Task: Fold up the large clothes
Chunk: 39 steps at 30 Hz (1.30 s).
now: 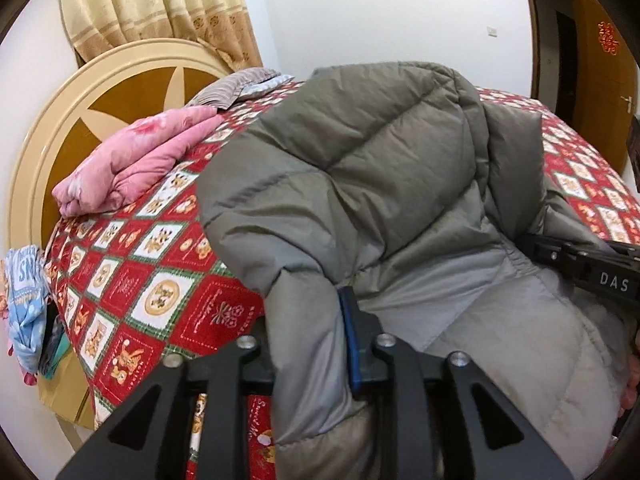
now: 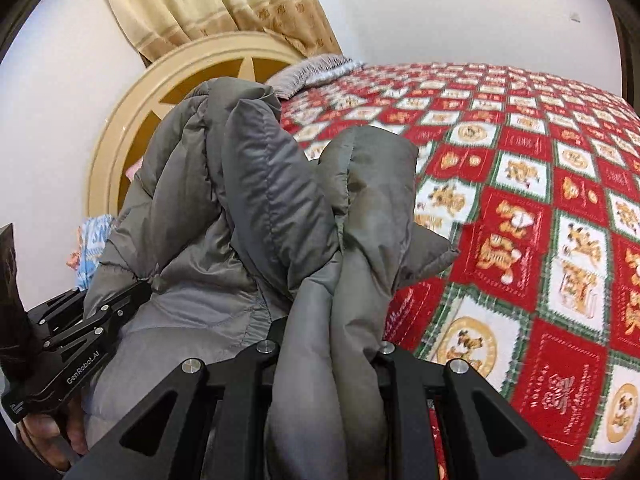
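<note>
A large grey puffer jacket (image 1: 360, 168) hangs bunched over the near edge of the bed with the red patterned cover (image 1: 160, 280). My left gripper (image 1: 312, 344) is shut on a thick fold of the jacket, which bulges between its jaws. My right gripper (image 2: 328, 360) is shut on another bunched fold of the jacket (image 2: 248, 208), held up above the bed cover (image 2: 520, 200). The right gripper also shows at the right edge of the left wrist view (image 1: 592, 272), and the left gripper at the lower left of the right wrist view (image 2: 84, 340).
A folded pink quilt (image 1: 132, 164) and a grey striped pillow (image 1: 236, 88) lie by the round cream headboard (image 1: 80, 120). Blue printed cloth (image 1: 24, 300) hangs at the bed's left side. A wooden door (image 1: 600, 72) stands at the right. Curtains (image 2: 208, 4) hang behind.
</note>
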Motion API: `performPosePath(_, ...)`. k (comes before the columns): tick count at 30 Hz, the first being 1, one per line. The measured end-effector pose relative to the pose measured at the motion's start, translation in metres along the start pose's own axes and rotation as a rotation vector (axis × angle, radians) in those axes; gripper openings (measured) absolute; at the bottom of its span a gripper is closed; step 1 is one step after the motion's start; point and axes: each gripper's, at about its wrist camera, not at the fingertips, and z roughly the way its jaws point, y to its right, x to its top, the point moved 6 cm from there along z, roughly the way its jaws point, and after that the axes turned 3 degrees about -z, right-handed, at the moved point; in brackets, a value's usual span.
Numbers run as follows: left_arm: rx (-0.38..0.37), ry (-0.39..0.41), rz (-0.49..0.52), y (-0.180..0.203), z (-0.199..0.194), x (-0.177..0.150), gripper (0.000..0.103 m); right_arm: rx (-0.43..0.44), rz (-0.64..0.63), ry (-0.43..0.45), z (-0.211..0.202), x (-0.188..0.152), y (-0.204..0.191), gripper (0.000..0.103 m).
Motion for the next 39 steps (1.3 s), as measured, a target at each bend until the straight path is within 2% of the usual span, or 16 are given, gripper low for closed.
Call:
performPosePath(2,0.011,-0.002,-0.004,-0.001,0.006,-0.005,0.042,0.001,0.014,-0.022,0.011,-0.003,0.008,0.015)
performPosePath(9,0.034,-0.006,-0.013,-0.006,0.015,-0.011,0.056,-0.013,0.023,-0.063,0.030,-0.013,0.014,0.017)
performPosePath(11,0.048,0.000,-0.009,-0.006,0.016,-0.012,0.064,-0.015,0.030,-0.069,0.031,-0.015,0.015,0.018)
performPosePath(14,0.049,0.001,-0.011,-0.007,0.018,-0.013,0.066,-0.022,0.039,-0.082,0.036,-0.019,0.020,0.020)
performPosePath(19,0.072,-0.010,-0.020,-0.012,0.012,-0.010,0.077,-0.041,0.040,-0.095,0.040,-0.022,0.025,0.028)
performPosePath(21,0.063,-0.001,-0.033,-0.015,-0.001,-0.007,0.080,-0.055,0.034,-0.090,0.034,-0.021,0.025,0.037)
performPosePath(23,0.068,0.028,-0.042,-0.020,-0.019,-0.003,0.098,-0.083,0.016,-0.066,0.019,-0.018,0.022,0.044)
performPosePath(24,0.070,0.054,-0.048,-0.022,-0.031,-0.001,0.099,-0.090,0.006,-0.051,0.007,-0.017,0.019,0.047)
performPosePath(27,0.049,0.133,-0.050,-0.024,-0.072,0.004,0.099,-0.139,-0.030,0.010,-0.029,-0.017,0.009,0.051)
performPosePath(32,0.040,0.229,-0.035,-0.025,-0.127,0.004,0.102,-0.165,-0.068,0.114,-0.091,-0.022,-0.013,0.053)
performPosePath(36,0.017,0.274,-0.057,-0.030,-0.151,0.006,0.103,-0.164,-0.082,0.184,-0.131,-0.023,-0.030,0.061)
performPosePath(39,0.010,0.296,-0.058,-0.029,-0.161,0.007,0.103,-0.172,-0.099,0.222,-0.151,-0.023,-0.041,0.063)
